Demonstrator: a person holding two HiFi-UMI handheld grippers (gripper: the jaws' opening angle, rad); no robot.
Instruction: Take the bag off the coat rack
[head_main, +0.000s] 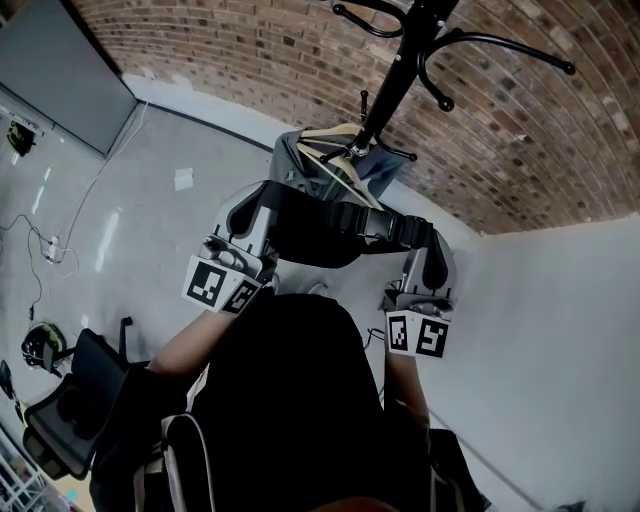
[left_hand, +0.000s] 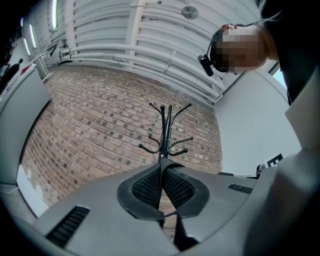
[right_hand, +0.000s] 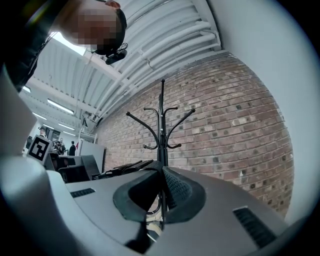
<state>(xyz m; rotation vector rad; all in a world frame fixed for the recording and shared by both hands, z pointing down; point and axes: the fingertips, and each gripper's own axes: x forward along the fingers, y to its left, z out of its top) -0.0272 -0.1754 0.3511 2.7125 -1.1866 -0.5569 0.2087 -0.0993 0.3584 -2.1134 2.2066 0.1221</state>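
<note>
In the head view the left gripper (head_main: 265, 205) and right gripper (head_main: 418, 240) are holding the bag (head_main: 320, 232) between them, with the rack (head_main: 395, 70) ahead, while both gripper views are showing jaws clamping its strap (left_hand: 160, 177), so it is seemingly unhooked and next needing backing clear.

There was one black coat rack (head_main: 400, 60), and one black bag (head_main: 310, 235). Two grippers were in view, the left gripper (left_hand: 162, 175) and the right gripper (right_hand: 161, 180). Each carried one marker cube, making two: one on the left (head_main: 220, 285) and one on the right (head_main: 417, 335). One wooden hanger (head_main: 335, 145) hung on the rack, with one grey-blue fabric item (head_main: 295, 160) beside it. On the floor lay one sheet of white paper (head_main: 184, 179) and one white cable (head_main: 90, 190). There was one office chair (head_main: 70, 410) and one grey panel (head_main: 60, 70). At least two people (right_hand: 72, 148) stood far off.
</note>
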